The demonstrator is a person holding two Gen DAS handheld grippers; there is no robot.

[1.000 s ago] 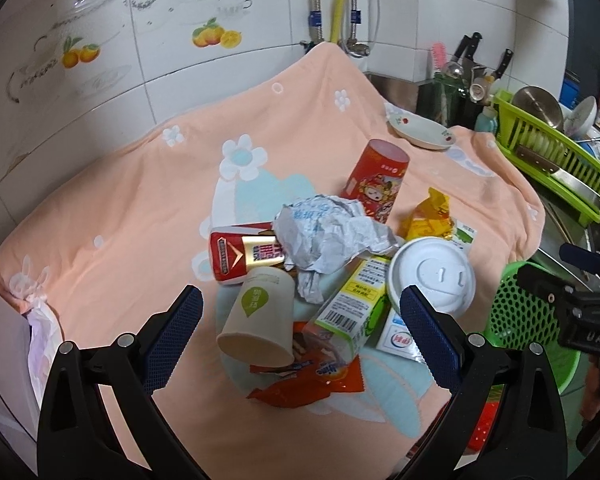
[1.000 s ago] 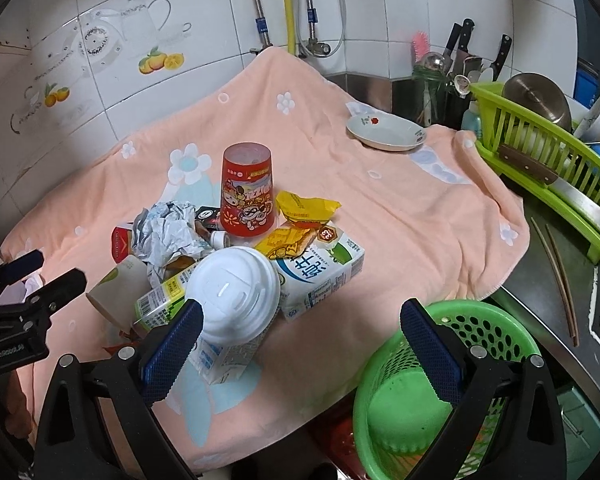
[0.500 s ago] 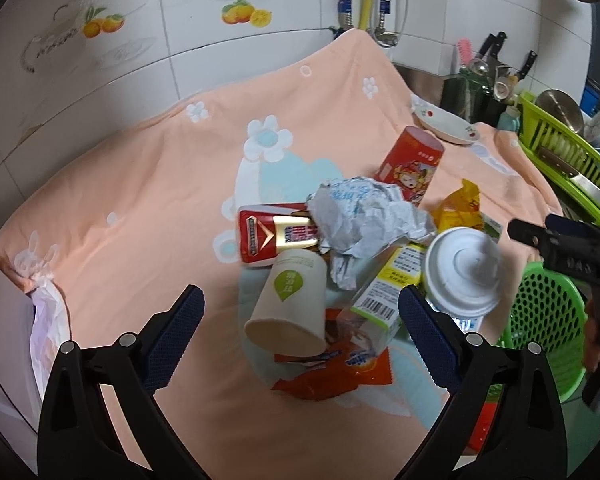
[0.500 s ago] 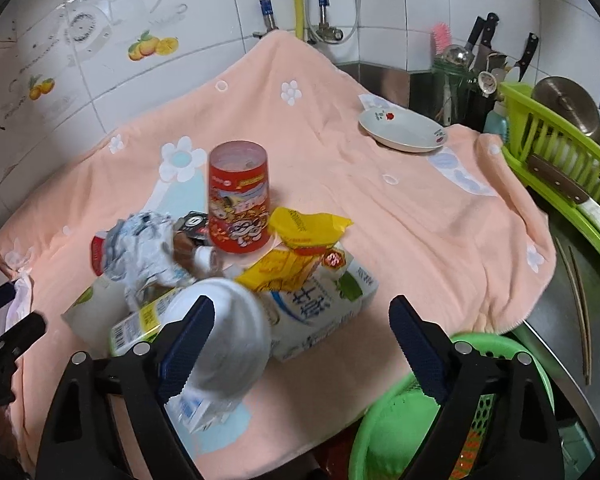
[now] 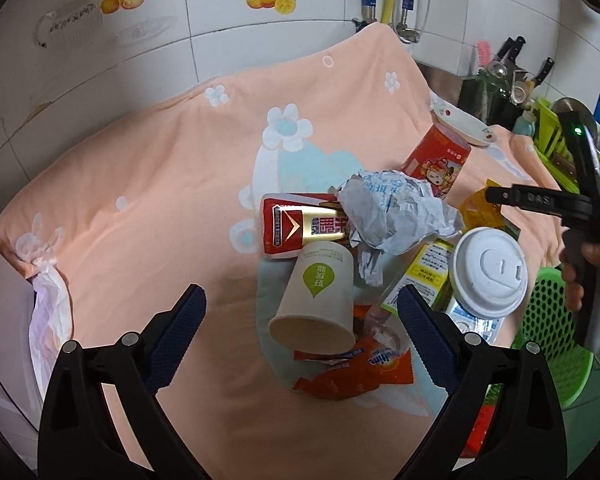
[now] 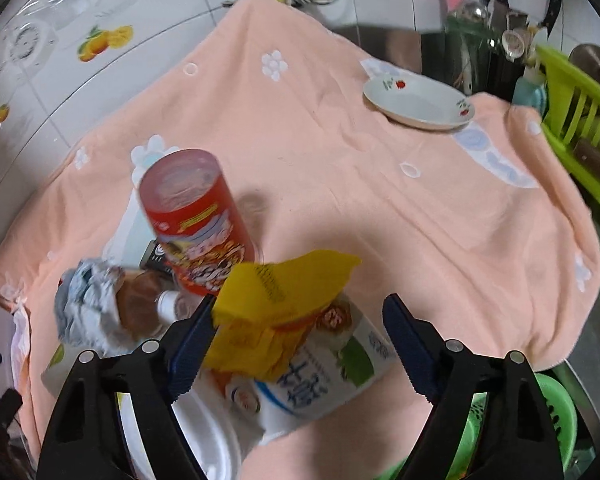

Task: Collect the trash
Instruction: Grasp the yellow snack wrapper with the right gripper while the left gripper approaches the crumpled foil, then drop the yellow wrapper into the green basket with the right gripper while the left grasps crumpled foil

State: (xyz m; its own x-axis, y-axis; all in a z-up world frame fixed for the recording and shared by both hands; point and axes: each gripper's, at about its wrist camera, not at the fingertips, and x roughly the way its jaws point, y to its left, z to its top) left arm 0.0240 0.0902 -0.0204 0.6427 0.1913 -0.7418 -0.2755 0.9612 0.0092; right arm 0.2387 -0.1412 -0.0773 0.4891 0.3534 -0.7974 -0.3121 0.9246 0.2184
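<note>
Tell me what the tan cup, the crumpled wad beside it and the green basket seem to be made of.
Tan cup: probably paper, matte, with a printed green leaf mark and a thin rolled rim.
Crumpled wad: thin printed paper or film, sharply creased; which one is unclear.
Green basket: likely moulded plastic, glossy, with a regular perforated wall.

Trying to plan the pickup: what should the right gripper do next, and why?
Probably ease a little lower and close: the right gripper, whose jaws have just been closing, already straddles the yellow wrapper atop the milk carton, without pinching it yet.
</note>
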